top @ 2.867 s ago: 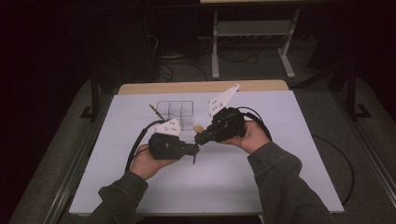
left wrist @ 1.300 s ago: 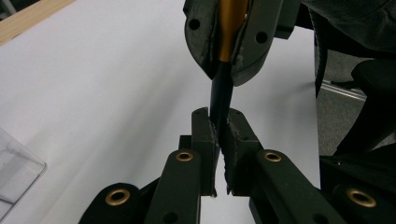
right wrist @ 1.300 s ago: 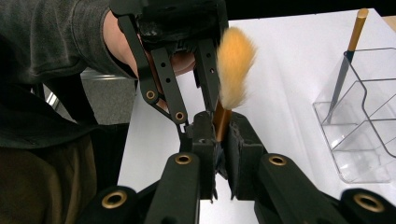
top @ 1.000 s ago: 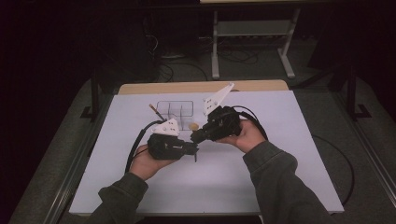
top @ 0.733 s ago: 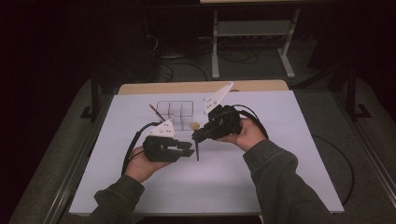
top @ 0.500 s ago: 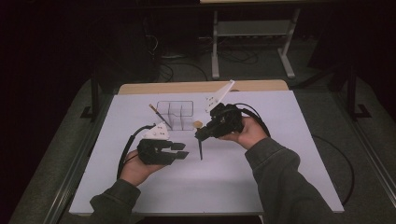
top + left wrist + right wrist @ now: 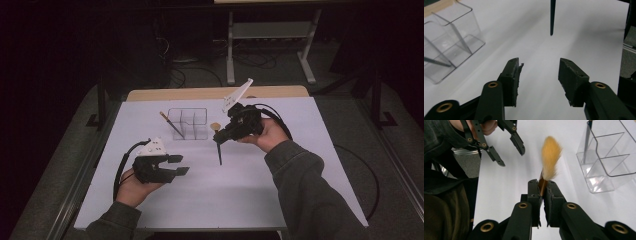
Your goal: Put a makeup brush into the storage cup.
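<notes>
A brush with an orange tuft and a dark handle hangs upright over the white table, tuft on top. My right gripper is shut on its ferrule just under the bristles. The handle's tip points down just above the table. My left gripper stands open and empty at the near left, well apart from the brush; its fingers have nothing between them. A clear divided organizer stands behind, with a thin dark-handled stick leaning in its left compartment.
The white table sheet stretches out in front of both hands. A wooden strip runs along the far edge. Metal rails frame the table sides. The organizer is just right of the brush in the right gripper view.
My left gripper has let go of the brush handle and drawn back to the near left, open. The right gripper has turned the brush upright and carried it toward the organizer.
</notes>
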{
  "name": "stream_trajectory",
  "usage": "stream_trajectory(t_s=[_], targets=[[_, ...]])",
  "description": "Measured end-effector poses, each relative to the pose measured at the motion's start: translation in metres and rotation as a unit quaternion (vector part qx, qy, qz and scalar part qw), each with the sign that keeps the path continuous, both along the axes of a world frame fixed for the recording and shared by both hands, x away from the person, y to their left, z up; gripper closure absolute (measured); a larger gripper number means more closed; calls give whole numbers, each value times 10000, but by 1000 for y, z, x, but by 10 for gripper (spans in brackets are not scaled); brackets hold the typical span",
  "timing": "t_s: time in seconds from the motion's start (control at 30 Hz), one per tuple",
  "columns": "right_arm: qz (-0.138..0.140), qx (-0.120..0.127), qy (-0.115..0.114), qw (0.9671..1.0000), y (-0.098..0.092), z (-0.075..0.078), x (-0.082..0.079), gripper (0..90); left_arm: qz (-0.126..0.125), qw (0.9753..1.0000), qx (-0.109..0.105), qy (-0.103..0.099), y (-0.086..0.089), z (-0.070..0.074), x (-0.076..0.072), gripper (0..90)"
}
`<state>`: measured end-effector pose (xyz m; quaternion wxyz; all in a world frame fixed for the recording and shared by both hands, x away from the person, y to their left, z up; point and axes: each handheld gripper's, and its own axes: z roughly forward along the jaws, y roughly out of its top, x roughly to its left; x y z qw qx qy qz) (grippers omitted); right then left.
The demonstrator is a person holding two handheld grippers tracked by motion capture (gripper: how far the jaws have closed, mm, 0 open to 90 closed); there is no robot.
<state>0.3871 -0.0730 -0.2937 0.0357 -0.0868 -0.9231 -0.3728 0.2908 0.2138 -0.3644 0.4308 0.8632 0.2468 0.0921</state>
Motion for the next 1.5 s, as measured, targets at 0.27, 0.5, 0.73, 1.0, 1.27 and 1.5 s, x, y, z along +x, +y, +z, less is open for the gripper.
stream_trajectory(t_s=[0.27,0.5,0.73,1.0,1.27,1.5], targets=[[-54,-50,-15,10000,0,4,10,829,187,9998,-4,-32,12,-6,-5,464],[-107,-132,3,9999,5,7,19,829,360,9993,-38,-10,24,-14,-10,421],[-152,-165,11,9997,11,11,26,829,471,9989,-9,-9,33,-20,-13,389],[-173,-187,-15,9997,13,15,32,829,557,9984,-33,-51,38,-20,-15,364],[-247,-180,-24,9995,10,22,38,829,516,9986,82,-24,38,-22,-15,343],[-279,-180,-32,9994,12,29,44,829,494,9987,77,-44,38,-22,-14,325]])
